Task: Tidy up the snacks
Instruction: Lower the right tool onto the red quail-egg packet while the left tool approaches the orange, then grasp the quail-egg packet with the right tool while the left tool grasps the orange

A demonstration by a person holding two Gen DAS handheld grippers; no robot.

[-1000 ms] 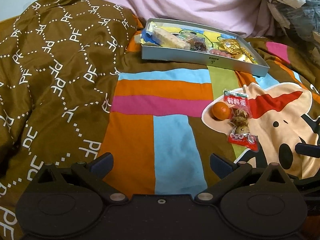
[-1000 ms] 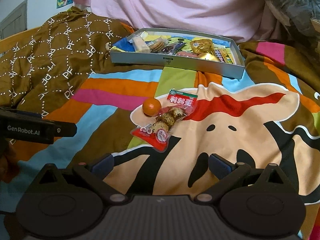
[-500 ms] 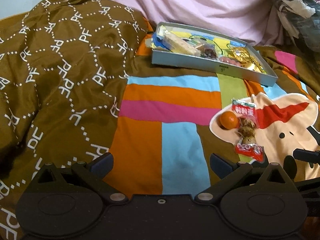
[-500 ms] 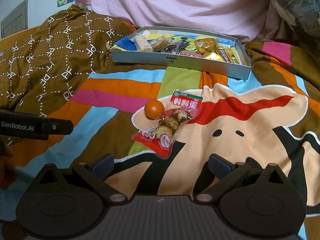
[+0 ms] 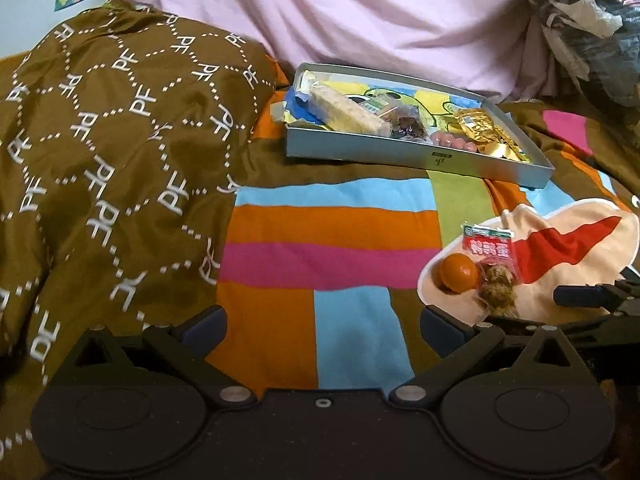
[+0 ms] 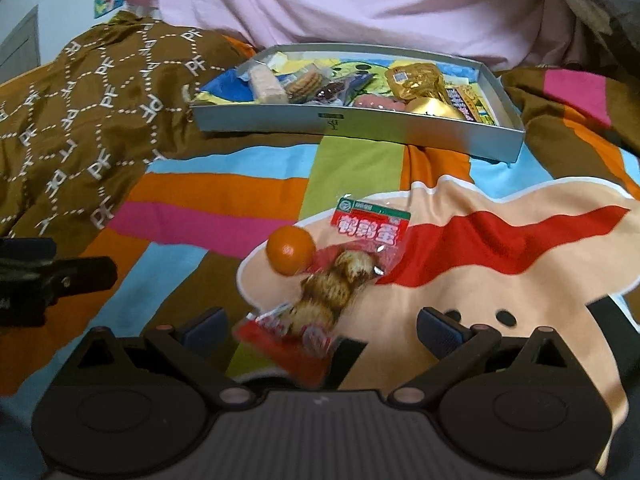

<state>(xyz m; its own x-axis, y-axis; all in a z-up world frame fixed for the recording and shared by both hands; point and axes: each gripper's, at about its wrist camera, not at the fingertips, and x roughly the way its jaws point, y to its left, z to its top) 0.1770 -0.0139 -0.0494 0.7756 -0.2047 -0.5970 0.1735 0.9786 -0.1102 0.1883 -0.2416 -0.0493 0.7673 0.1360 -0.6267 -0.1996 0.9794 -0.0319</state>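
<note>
A grey tray [image 6: 360, 130] holding several snacks sits at the back of the bed; it also shows in the left wrist view [image 5: 400, 158]. A small orange [image 6: 290, 249] and a red snack packet [image 6: 332, 288] lie on the patterned cover in front of it, and both show in the left wrist view, the orange [image 5: 459, 273] beside the packet [image 5: 490, 258]. My right gripper [image 6: 320, 326] is open, its fingers either side of the packet's near end. My left gripper [image 5: 322, 326] is open and empty over the striped cover, left of the snacks.
A brown quilt [image 5: 100, 160] is heaped on the left. A pink sheet [image 5: 360, 12] hangs behind the tray. Dark crumpled bedding [image 5: 580, 20] lies at the back right. The right gripper's finger [image 5: 580, 295] pokes into the left wrist view.
My right gripper has moved forward, so the packet now lies between its fingers. My left gripper has shifted left and forward; the tray looks nearer. Both stay open.
</note>
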